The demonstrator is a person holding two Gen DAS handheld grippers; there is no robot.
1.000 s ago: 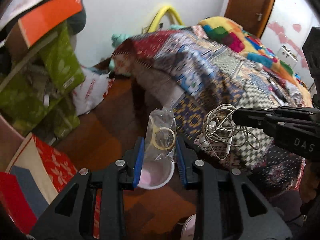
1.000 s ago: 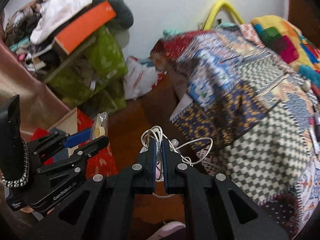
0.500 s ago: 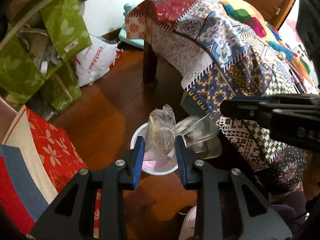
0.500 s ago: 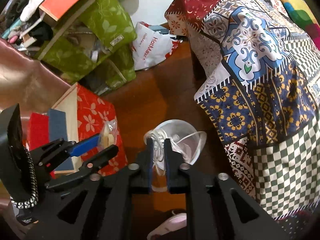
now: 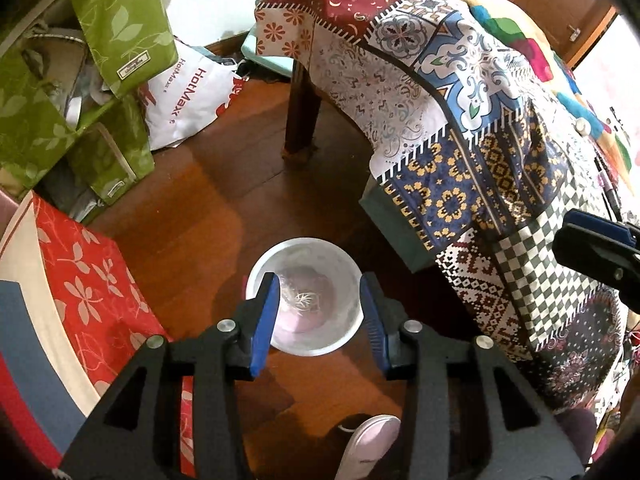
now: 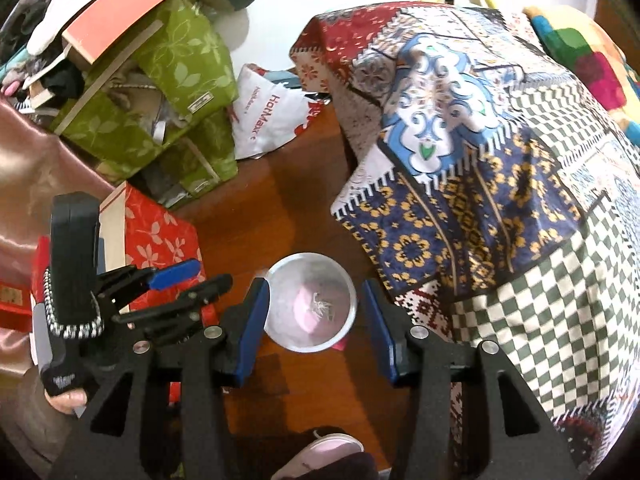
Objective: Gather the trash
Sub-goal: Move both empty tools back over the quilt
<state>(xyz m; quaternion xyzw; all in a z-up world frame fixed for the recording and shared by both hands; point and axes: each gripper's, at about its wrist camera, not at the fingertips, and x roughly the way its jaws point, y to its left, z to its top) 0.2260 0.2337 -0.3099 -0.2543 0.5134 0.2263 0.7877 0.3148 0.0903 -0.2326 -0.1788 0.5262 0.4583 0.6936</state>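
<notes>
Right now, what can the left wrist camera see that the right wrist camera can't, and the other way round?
Only the left wrist view shows the brown door and the table leg. Only the right wrist view shows the orange board on the pile and the person's fingers around the left hand-held gripper. Both show the white bin on the floor, the patchwork cloth, the green boxes and the white HotMax bag.
</notes>
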